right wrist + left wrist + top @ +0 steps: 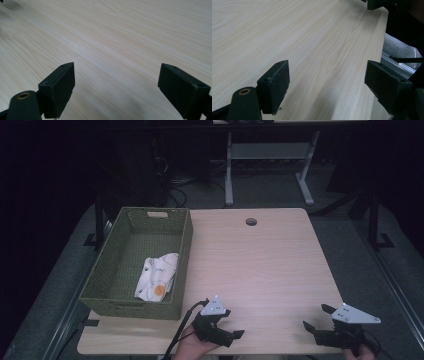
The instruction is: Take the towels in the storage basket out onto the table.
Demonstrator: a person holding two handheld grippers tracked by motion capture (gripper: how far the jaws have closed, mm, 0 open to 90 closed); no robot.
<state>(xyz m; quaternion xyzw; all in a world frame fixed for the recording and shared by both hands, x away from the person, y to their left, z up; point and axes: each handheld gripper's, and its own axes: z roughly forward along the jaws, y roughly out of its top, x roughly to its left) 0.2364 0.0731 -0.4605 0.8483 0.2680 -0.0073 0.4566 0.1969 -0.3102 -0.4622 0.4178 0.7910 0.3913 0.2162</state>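
Both tongs, left tongs (231, 327) and right tongs (317, 317), gape wide and empty at the pale wooden tabletop's (260, 265) near edge, so reaching for the white patterned cloth (157, 276) inside the green woven basket (182, 245) at the left edge risks snagging its wall.

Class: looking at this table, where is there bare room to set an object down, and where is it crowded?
Bare wood runs from the green basket at the left to the table's right edge, and from the cable hole to the near edge. The left gripper and right gripper, both open, crowd the near edge. Inside the basket lies a white cloth.
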